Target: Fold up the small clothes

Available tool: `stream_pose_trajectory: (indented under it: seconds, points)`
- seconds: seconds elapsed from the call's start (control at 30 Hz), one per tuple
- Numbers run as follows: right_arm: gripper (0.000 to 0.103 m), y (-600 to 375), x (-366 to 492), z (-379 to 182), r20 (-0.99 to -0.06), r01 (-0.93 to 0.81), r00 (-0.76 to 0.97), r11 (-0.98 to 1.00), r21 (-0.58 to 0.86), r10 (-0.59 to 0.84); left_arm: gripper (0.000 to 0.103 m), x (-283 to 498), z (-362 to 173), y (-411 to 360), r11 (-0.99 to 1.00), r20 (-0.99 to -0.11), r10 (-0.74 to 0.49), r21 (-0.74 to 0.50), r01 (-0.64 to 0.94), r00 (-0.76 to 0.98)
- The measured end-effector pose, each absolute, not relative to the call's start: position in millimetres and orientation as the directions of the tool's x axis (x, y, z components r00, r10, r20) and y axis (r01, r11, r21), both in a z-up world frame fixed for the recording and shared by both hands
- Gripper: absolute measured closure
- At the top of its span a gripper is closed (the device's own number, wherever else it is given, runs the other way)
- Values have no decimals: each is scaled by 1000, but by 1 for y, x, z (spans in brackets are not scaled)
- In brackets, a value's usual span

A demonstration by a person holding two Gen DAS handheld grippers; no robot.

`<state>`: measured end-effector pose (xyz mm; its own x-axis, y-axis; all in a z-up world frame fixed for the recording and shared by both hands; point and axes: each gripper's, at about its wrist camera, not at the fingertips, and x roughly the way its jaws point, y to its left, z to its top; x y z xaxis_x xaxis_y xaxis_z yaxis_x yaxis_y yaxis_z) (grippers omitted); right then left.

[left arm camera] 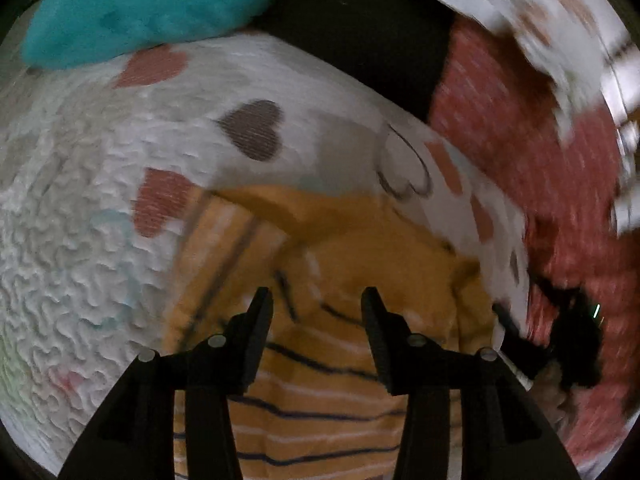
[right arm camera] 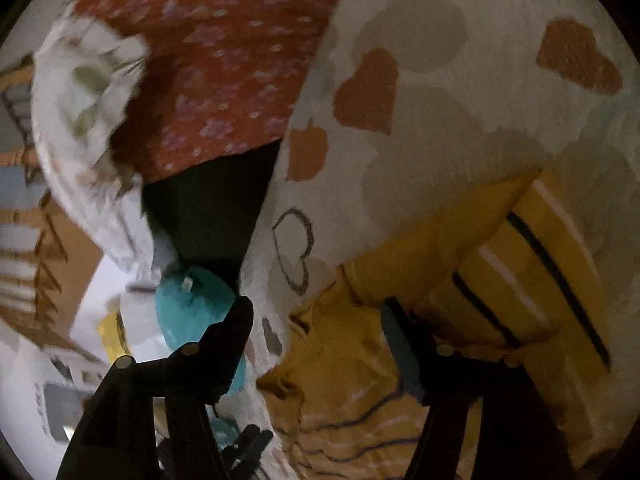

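A small mustard-yellow garment (left arm camera: 320,400) with dark and white stripes lies partly folded on a white bedspread with a heart print (left arm camera: 100,220). My left gripper (left arm camera: 316,296) hovers over the garment, open, with nothing pressed between its fingers. In the right wrist view the same yellow garment (right arm camera: 360,380) lies crumpled below my right gripper (right arm camera: 316,308). Its jaws stand wide apart and grip nothing; the right finger (right arm camera: 400,352) is close over the cloth. A folded striped part (right arm camera: 540,280) lies to the right.
A teal soft item (left arm camera: 140,8) rests at the bedspread's far edge, also seen as the teal item (right arm camera: 192,308). A red floral cloth (right arm camera: 224,60) and a white frilled cloth (right arm camera: 88,80) lie beyond a dark gap (right arm camera: 208,208). The red cloth (left arm camera: 520,160) is blurred.
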<state>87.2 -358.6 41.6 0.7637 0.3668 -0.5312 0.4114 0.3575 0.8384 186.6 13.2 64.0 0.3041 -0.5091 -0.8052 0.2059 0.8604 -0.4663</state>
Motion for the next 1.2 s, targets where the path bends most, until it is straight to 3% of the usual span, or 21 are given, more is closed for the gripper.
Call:
stream_pose_trajectory:
  seconds: [0.13, 0.27, 0.37, 0.47, 0.63, 0.83, 0.9, 0.93, 1.07, 1.2]
  points:
    - [42, -321, 87, 34, -589, 359, 682, 504, 786, 433, 59, 183, 49, -20, 850, -821, -511, -439, 291, 255]
    - [45, -301, 100, 20, -681, 364, 619, 625, 691, 392, 61, 212, 36, -24, 926, -873, -360, -290, 243, 328]
    - [50, -306, 111, 24, -748, 396, 607, 715, 577, 267, 62, 244, 31, -7, 978, -899, -201, -158, 139, 389]
    - [46, -320, 117, 40, -817, 481, 576, 804, 350, 10, 62, 260, 28, 18, 990, -909, -138, -129, 48, 394]
    - [45, -345, 92, 67, -800, 503, 594, 814, 289, -83, 62, 238, 30, 68, 956, -901, -262, -292, -36, 347]
    - [45, -322, 32, 84, -779, 395, 627, 857, 332, 13, 53, 161, 40, 87, 918, -853, -345, -394, -48, 391]
    - [61, -299, 17, 82, -785, 332, 618, 892, 306, 40, 53, 141, 32, 83, 923, -857, -332, -381, -50, 395]
    - [62, -288, 11, 80, -791, 307, 611, 911, 275, 33, 53, 138, 28, 79, 929, -862, -323, -367, -40, 389]
    - [62, -245, 10, 64, -810, 267, 563, 964, -13, -167, 53, 138, 28, 70, 947, -866, -298, -320, 12, 401]
    - [60, -248, 21, 42, -845, 284, 496, 957, -59, -199, 53, 141, 21, 59, 972, -890, -236, -221, 84, 389]
